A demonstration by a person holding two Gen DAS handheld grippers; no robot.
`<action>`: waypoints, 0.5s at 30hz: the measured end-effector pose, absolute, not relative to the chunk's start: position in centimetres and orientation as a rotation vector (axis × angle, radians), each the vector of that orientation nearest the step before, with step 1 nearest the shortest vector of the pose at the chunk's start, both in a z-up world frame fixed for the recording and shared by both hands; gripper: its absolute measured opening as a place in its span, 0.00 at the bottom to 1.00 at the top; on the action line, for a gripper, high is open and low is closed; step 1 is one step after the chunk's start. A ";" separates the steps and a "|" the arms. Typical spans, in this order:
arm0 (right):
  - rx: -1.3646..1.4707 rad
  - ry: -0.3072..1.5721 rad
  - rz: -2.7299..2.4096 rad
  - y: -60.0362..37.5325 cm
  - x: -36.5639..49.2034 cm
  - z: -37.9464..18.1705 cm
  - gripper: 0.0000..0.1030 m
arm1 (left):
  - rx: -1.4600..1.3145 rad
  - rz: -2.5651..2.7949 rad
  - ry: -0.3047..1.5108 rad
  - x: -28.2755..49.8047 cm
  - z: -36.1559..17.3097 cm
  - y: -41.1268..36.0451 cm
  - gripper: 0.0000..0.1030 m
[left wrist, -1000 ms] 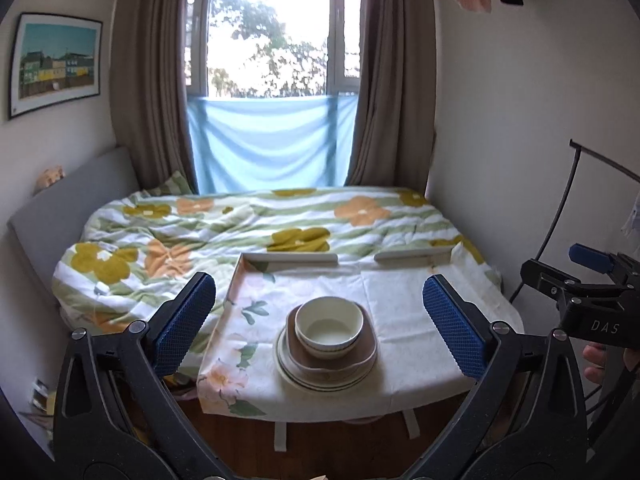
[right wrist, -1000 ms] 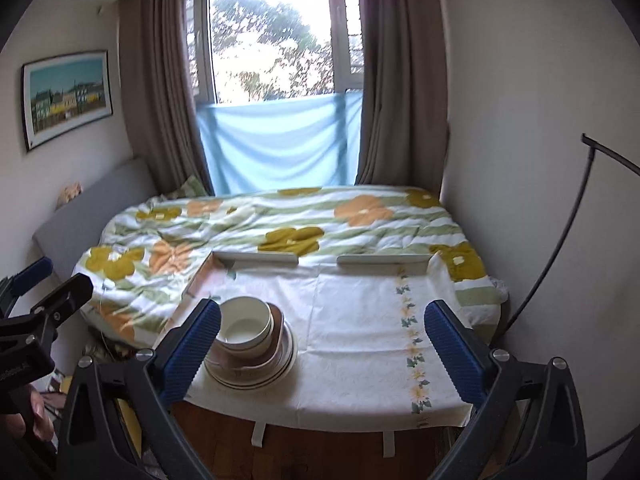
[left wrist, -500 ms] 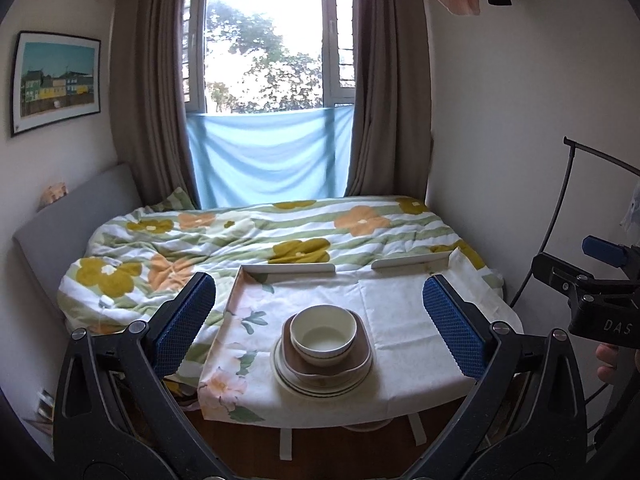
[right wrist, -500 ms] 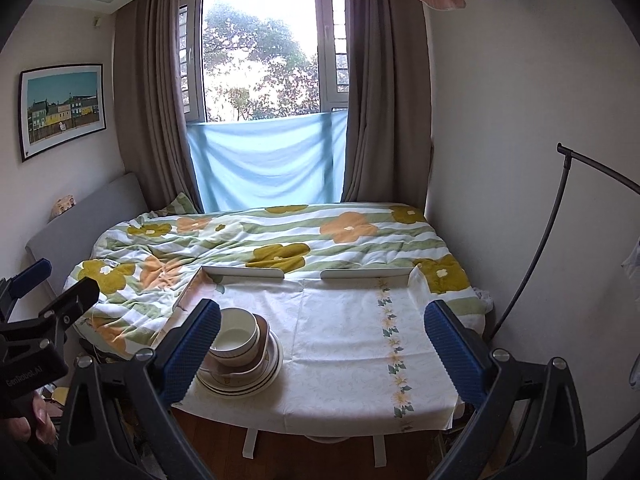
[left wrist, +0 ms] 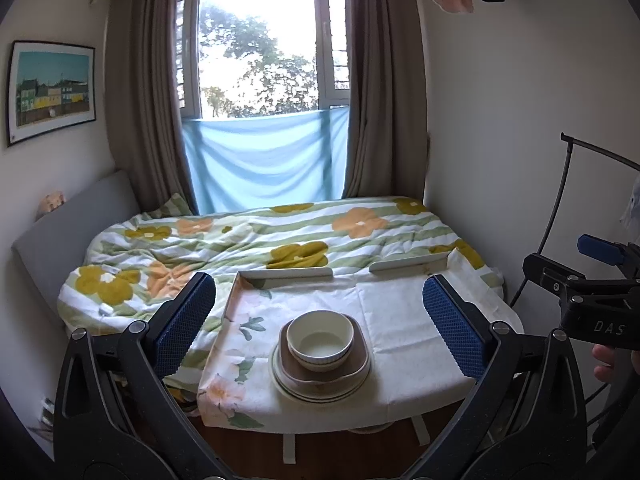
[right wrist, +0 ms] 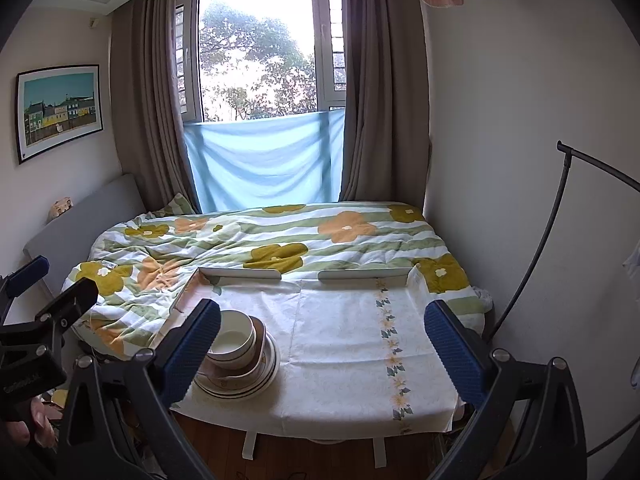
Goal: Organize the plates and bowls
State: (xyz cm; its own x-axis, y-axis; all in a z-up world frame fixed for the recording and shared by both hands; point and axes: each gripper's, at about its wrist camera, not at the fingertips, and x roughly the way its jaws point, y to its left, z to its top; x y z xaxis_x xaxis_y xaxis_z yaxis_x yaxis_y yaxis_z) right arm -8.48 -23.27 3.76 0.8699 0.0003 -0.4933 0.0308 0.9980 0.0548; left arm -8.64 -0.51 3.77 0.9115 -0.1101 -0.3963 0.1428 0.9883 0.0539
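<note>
1 stack (left wrist: 321, 362) holds all the crockery: a cream bowl (left wrist: 320, 338) nested in a brown squarish dish (left wrist: 358, 364), which sits on round plates (left wrist: 320, 390); I cannot count them for certain. It sits on the table (left wrist: 404, 320), close to the near edge and toward the left side, on a floral cloth (right wrist: 352, 344).

By my judgement the pieces are ceramic: stiff, fairly heavy together, glazed and slippery, and liable to chip. The bowl's rim looks like the best place to pinch, 1 finger inside and 1 outside, lifting straight up so the dish below does not drag.

Raised rails guard the far and left table edges, but the near edge is unguarded, so a nudged stack could slide off. To the right the cloth lies bare, which leaves room to set pieces down. A bed (left wrist: 256, 240) lies directly behind.

Both the left gripper (left wrist: 320, 324) and the right gripper (right wrist: 324, 344) are spread wide with nothing between the pads, well short of the stack.
</note>
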 end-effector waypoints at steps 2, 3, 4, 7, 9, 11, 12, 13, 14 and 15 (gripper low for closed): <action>0.061 0.516 -0.015 -23.5 -8.4 3.7 0.98 | 0.088 -0.128 0.403 -8.6 3.7 -0.5 1.00; 0.062 0.516 -0.015 -23.5 -8.3 3.7 0.98 | 0.088 -0.128 0.402 -8.7 3.8 -0.4 1.00; 0.061 0.515 -0.015 -23.5 -8.3 3.7 0.98 | 0.089 -0.128 0.400 -8.7 3.8 -0.4 1.00; 0.061 0.516 -0.014 -23.5 -8.4 3.7 0.98 | 0.088 -0.127 0.397 -8.7 3.8 -0.3 1.00; 0.062 0.518 -0.012 -23.5 -8.3 3.7 0.98 | 0.084 -0.128 0.398 -8.7 3.8 -0.2 1.00; 0.061 0.517 -0.014 -23.5 -8.4 3.7 0.98 | 0.085 -0.125 0.398 -8.5 3.8 -0.2 1.00; 0.062 0.517 -0.013 -23.5 -8.3 3.7 0.98 | 0.087 -0.124 0.396 -8.6 3.8 -0.2 1.00; 0.061 0.517 -0.014 -23.5 -8.3 3.7 0.98 | 0.088 -0.123 0.394 -8.6 3.9 -0.2 1.00; 0.061 0.517 -0.014 -23.5 -8.3 3.7 0.98 | 0.089 -0.121 0.393 -8.6 3.9 -0.2 1.00; 0.061 0.517 -0.014 -23.5 -8.3 3.7 0.98 | 0.090 -0.121 0.393 -8.6 3.9 -0.2 1.00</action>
